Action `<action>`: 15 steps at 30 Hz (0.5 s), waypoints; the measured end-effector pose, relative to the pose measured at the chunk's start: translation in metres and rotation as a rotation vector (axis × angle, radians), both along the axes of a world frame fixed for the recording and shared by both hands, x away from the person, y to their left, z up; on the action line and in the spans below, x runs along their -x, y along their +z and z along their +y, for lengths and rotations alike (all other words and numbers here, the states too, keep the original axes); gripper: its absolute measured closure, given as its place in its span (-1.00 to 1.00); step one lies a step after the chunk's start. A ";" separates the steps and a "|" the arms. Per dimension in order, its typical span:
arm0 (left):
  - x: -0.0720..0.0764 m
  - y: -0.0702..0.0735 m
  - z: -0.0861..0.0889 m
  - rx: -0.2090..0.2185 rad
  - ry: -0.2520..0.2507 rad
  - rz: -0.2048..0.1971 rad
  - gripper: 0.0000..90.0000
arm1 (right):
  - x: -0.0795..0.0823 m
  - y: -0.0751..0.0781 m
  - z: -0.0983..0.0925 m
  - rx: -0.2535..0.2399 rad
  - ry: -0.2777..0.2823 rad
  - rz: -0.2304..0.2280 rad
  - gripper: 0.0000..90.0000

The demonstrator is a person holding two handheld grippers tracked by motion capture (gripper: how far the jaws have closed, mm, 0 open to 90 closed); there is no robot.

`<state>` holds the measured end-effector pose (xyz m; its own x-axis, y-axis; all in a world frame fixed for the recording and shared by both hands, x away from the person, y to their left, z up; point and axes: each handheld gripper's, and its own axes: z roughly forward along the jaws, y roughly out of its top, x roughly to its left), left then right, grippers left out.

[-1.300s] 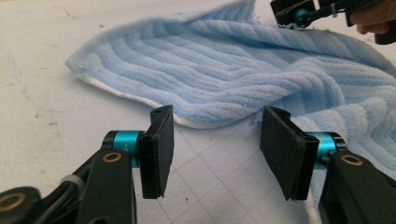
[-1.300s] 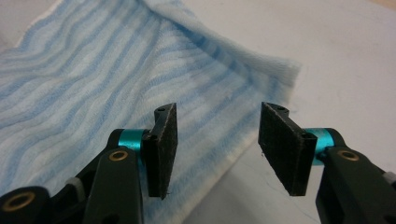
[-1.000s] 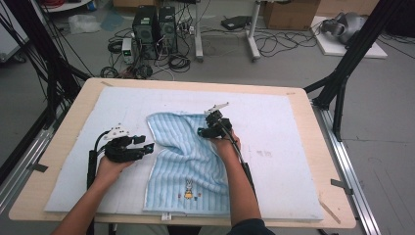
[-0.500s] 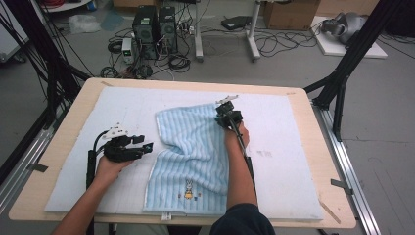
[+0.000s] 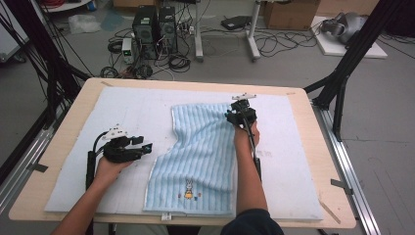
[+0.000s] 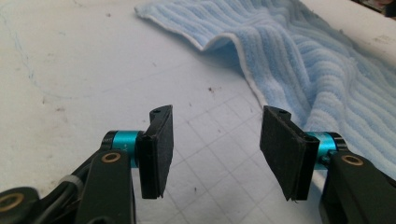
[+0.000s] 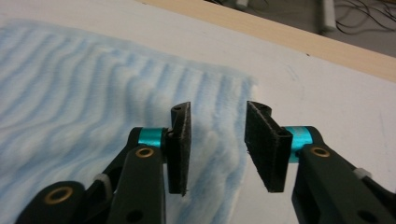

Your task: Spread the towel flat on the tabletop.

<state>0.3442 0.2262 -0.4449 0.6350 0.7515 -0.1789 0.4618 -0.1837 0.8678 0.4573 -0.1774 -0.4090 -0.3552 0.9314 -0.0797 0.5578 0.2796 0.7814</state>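
The soft, ribbed light-blue towel (image 5: 200,147) with a little bunny picture lies mid-bench on a white foam mat (image 5: 73,186). Right claw (image 5: 241,113), just opened, hovers spread over its far right corner. Left claw (image 5: 139,149) stays spread, empty.

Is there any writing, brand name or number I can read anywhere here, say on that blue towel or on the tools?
No readable text.
Towel: a small embroidered rabbit picture, no words.
Small white tag at the towel's near hem: too small to read.
Left gripper and right gripper: no lettering visible.
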 end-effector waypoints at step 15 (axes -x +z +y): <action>-0.005 0.003 -0.010 0.052 0.023 0.013 0.00 | 0.099 -0.007 -0.020 -0.049 0.255 -0.013 0.09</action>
